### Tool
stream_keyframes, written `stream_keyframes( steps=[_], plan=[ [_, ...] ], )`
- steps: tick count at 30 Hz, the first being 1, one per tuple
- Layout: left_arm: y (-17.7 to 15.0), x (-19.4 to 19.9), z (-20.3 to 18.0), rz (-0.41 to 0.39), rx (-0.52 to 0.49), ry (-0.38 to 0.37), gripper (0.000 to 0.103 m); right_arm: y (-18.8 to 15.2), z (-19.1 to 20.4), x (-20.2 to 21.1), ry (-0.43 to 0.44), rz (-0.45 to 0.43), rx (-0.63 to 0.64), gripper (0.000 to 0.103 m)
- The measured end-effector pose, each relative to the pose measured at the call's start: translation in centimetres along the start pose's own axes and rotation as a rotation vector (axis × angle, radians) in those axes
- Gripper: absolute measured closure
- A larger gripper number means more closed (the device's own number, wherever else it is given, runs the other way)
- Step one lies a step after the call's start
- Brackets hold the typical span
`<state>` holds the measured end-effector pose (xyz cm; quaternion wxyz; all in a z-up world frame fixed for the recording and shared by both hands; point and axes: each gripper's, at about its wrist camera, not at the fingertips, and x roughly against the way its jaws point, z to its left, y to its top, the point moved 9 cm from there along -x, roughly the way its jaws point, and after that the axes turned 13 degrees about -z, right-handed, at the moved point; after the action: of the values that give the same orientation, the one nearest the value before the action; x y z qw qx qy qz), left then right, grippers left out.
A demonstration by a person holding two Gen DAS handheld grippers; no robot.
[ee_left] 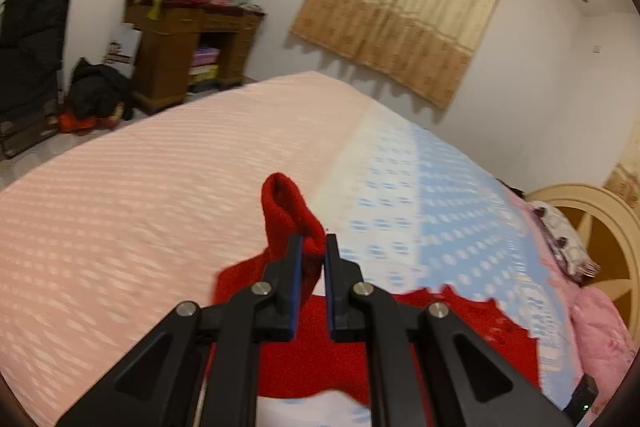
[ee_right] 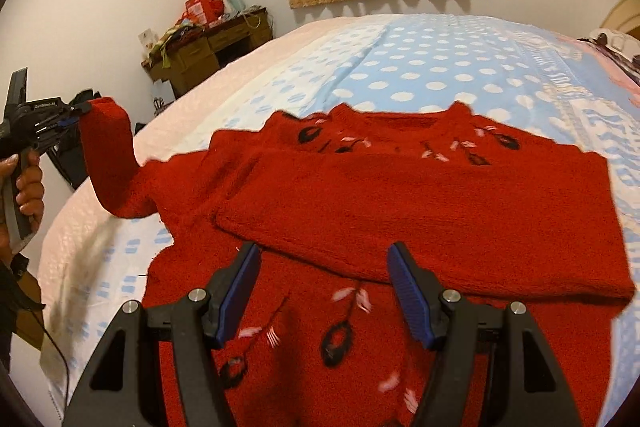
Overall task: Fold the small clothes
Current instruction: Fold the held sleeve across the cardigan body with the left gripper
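Note:
A small red knit sweater (ee_right: 400,195) with black and pink flower marks lies on the bed. Its right sleeve (ee_right: 420,211) is folded across the chest. My left gripper (ee_left: 313,247) is shut on the cuff of the left sleeve (ee_left: 288,215) and holds it up off the bed; it also shows at the left edge of the right wrist view (ee_right: 74,113), with the sleeve (ee_right: 108,163) hanging from it. My right gripper (ee_right: 322,259) is open and empty, hovering just above the sweater's lower body.
The bed (ee_left: 120,207) has a pink striped cover and a blue dotted sheet (ee_right: 440,67). A wooden desk (ee_left: 180,43) piled with things stands by the far wall, dark bags (ee_left: 32,67) left of it. A cream headboard (ee_left: 600,227) and pink bedding (ee_left: 600,327) are at right.

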<state>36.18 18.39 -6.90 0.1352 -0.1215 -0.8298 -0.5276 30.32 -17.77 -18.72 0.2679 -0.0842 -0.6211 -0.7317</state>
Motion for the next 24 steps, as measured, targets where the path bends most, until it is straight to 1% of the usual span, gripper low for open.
stream_keyframes(
  steps=[6,12,19,24],
  plan=[
    [-2.0,-0.6,-7.0,0.032,0.001,-0.108,0.093,0.4,-1.7,3.5,-0.011,-0.031,-0.026,0.036],
    [-4.1,-1.2,-12.5,0.071,0.006,-0.186,0.093,-0.1,-4.2,6.7,-0.037,-0.051,-0.051,0.036],
    [-7.4,-1.5,-20.2,0.116,-0.012,-0.275,0.093,-0.5,-7.4,9.3,-0.076,-0.080,-0.109,0.036],
    [-10.1,-1.5,-24.3,0.155,-0.031,-0.322,0.093,-0.9,-8.7,10.2,-0.094,-0.090,-0.129,0.036]
  ],
)
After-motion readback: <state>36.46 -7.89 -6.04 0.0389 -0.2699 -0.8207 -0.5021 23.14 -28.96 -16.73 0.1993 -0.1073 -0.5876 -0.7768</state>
